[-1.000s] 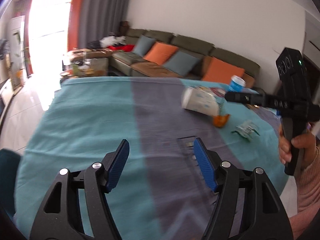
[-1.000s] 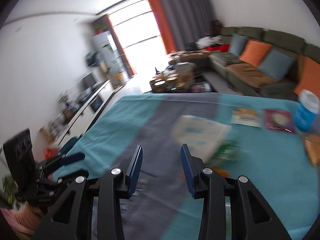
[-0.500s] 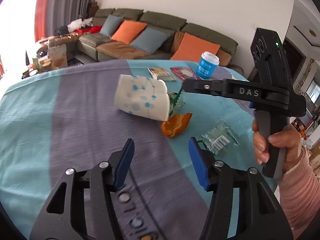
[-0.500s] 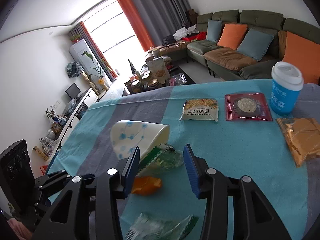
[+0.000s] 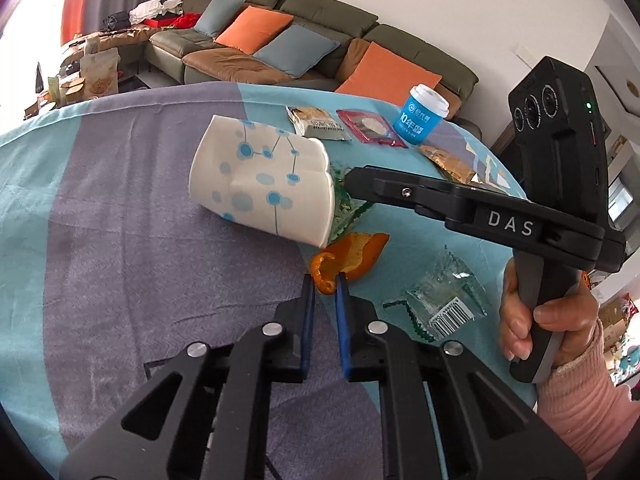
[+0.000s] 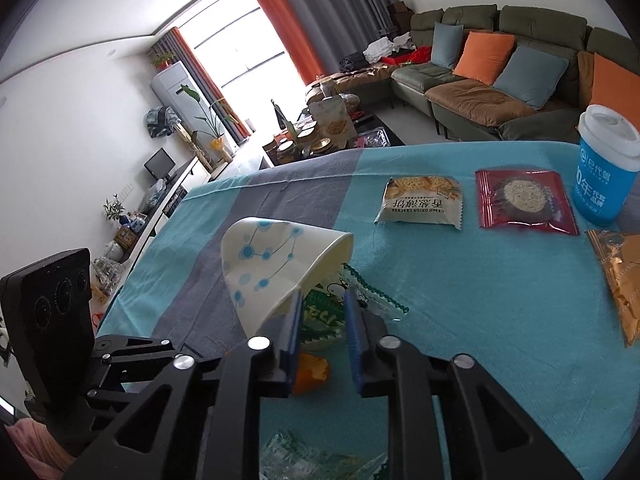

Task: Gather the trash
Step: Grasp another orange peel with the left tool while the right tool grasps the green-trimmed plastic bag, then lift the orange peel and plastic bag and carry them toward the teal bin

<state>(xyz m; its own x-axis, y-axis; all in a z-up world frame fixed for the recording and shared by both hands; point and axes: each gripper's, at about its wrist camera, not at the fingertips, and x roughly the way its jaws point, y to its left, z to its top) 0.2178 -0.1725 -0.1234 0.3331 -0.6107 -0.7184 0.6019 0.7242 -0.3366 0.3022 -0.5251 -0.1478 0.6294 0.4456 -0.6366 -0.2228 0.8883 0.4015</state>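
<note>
Dented paper cup (image 5: 262, 188) on its side; orange peel (image 5: 348, 260) beside; clear wrapper (image 5: 444, 300) near.

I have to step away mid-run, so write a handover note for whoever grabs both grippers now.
Left gripper: shut on orange peel, not yet lifted off the tablecloth.
Right gripper: jaws around the green wrapper beside the paper cup; closure unclear.
Clear wrapper lies loose.
Done: nothing visibly collected.
Left: peel, both wrappers, cup.
</note>
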